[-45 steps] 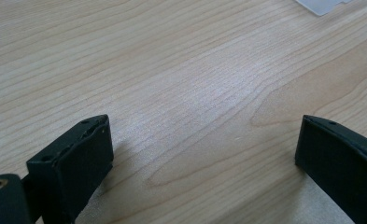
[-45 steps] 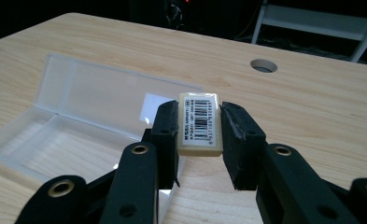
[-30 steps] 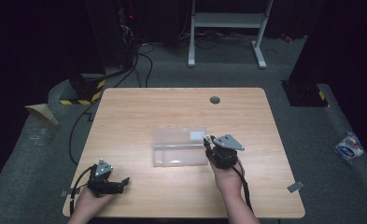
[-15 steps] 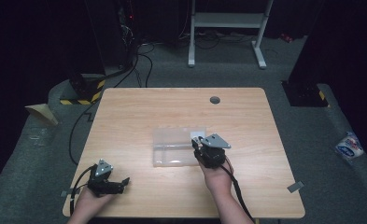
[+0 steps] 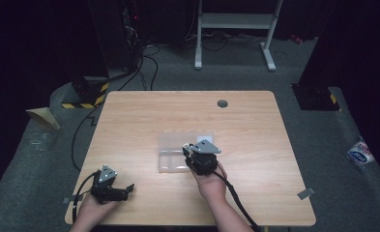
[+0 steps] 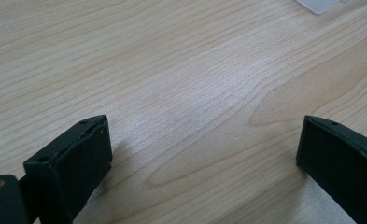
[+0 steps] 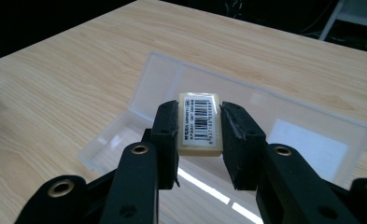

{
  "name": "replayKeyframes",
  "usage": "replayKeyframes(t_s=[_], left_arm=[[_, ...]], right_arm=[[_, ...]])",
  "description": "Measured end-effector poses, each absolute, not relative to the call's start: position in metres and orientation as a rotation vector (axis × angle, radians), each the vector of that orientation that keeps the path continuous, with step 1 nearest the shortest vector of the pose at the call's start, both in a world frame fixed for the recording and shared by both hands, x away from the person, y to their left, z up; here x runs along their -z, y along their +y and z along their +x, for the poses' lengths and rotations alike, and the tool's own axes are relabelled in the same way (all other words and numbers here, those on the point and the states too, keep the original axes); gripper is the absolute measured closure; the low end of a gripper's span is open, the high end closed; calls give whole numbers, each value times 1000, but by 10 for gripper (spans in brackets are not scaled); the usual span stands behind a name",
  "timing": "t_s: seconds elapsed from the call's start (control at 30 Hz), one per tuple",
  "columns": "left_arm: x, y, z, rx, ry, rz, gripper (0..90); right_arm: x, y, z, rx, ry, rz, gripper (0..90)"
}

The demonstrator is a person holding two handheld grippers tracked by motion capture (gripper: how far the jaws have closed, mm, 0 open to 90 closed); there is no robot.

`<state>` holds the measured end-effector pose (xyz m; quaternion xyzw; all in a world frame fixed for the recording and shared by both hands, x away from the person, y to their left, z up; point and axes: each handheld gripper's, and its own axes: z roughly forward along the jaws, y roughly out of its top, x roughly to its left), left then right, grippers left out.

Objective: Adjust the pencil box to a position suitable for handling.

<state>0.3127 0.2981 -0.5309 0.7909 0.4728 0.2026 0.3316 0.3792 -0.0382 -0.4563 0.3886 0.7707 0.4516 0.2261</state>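
1. two grippers work at a wooden table [image 5: 255, 121]. at the left, the left gripper [image 5: 114, 189] rests low near the front edge, its jaws spread wide with bare wood between them, so it holds nothing.
2. near the middle lies a clear plastic case [image 5: 178, 151], open and flat on the table. it looks light, thin and rather brittle, and i think it may slide on the smooth wood if pushed. its rim seems the best place to take hold.
3. just right of the case's middle, the right gripper [image 7: 199, 133] is closed on a small cream block [image 7: 199, 122], held by its two side faces above the open case. the block looks stiff and light, maybe an eraser, so a side grip like this should keep it.
4. a white label with a barcode and small print covers the block's face. the letters are too small to read for sure. a pale label [image 7: 307, 140] on the case is blank from here.
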Motion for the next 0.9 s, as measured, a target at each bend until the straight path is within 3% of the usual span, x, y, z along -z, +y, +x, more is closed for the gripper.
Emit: replayKeyframes(t_s=[0.47,0.9], left_arm=[[531,299,314,-536,1228,2079,29],[531,299,314,-535,1227,2079,28]], right_arm=[[461,-1,375,-1244,2207,1009,678],[491,39,382,-1180,2287,1024,677]])
